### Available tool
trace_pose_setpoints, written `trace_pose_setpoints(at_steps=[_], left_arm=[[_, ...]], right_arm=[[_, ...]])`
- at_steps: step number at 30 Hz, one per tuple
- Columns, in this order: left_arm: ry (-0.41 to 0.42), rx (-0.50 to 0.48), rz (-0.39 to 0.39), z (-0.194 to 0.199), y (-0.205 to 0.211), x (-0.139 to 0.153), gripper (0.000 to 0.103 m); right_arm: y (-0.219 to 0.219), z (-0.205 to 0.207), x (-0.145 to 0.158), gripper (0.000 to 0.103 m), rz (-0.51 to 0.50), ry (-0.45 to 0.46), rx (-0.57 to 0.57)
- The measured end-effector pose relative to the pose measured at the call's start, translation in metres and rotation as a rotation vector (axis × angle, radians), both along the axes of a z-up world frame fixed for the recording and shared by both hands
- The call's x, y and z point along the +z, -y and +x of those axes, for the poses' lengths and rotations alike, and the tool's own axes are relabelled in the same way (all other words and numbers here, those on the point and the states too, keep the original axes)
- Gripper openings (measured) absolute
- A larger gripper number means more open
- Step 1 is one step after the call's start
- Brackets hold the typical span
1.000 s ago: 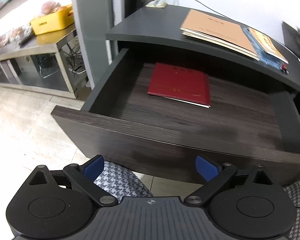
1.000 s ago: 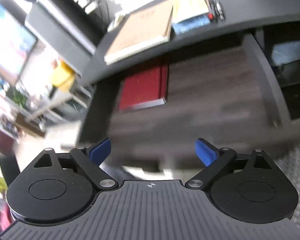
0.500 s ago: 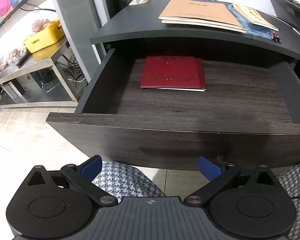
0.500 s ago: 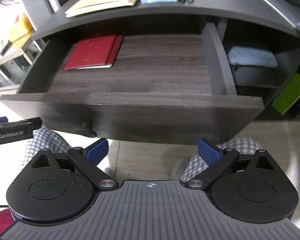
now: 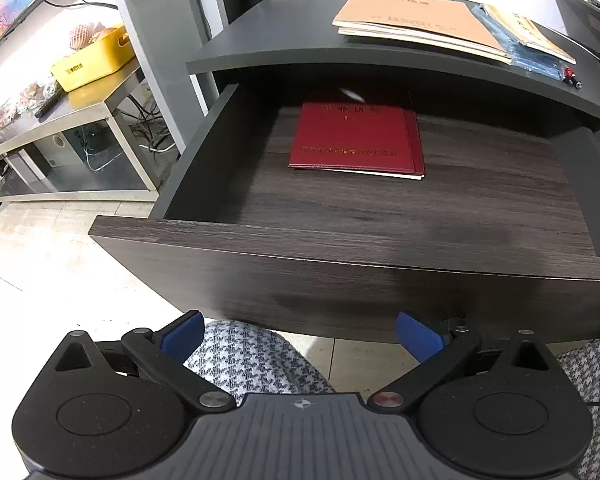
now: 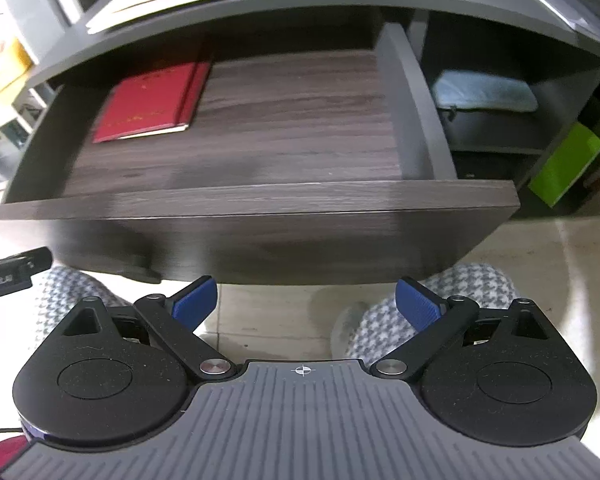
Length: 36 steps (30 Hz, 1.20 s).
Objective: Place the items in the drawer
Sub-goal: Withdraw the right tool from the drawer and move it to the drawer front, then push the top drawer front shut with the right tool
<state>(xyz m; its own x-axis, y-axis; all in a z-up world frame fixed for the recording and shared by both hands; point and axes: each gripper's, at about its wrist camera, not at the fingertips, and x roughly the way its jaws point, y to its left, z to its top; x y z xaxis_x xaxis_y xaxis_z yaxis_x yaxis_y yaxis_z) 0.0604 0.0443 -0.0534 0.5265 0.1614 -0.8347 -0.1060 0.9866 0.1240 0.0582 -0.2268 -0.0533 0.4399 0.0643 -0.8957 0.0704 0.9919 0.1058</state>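
Drawer (image 5: 340, 240) pulled out — red book (image 5: 356, 140) unmoved | left gripper (image 5: 300, 334), right gripper (image 6: 304, 306) remain spread, empty

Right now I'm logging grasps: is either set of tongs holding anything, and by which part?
Nothing is held. The left tongs and right tongs both stand open and empty, short of the drawer.

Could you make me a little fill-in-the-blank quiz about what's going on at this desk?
1. The drawer is pulled ____.
2. The book lying in the drawer is ____ in colour.
3. Both the left tongs and the right tongs hold ____.
4. The brown folder lies on the ____, not in the drawer.

Missing words: open; red; nothing; desktop
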Motion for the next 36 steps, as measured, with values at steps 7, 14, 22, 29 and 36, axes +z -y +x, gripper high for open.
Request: trace_pose_setpoints(at_steps=[7, 14, 22, 29, 36], left_arm=[[-0.006, 0.011, 0.004, 0.011, -0.001, -0.003, 0.102], [-0.038, 0.021, -0.003, 0.022, -0.004, -0.01, 0.102], [-0.047, 0.024, -0.007, 0.028, -0.004, -0.011, 0.102], [-0.035, 0.023, -0.006, 0.042, 0.0, -0.012, 0.102], [-0.024, 0.011, -0.008, 0.072, 0.004, -0.017, 0.102]], right_arm=[[-0.001, 0.012, -0.008, 0.099, -0.049, -0.033, 0.004], [-0.001, 0.026, -0.011, 0.099, -0.057, -0.044, 0.005], [0.0, 0.039, -0.015, 0.099, -0.055, -0.037, 0.008], [0.001, 0.053, -0.018, 0.098, -0.04, -0.03, 0.001], [0.002, 0.079, -0.023, 0.098, 0.003, -0.017, -0.008]])
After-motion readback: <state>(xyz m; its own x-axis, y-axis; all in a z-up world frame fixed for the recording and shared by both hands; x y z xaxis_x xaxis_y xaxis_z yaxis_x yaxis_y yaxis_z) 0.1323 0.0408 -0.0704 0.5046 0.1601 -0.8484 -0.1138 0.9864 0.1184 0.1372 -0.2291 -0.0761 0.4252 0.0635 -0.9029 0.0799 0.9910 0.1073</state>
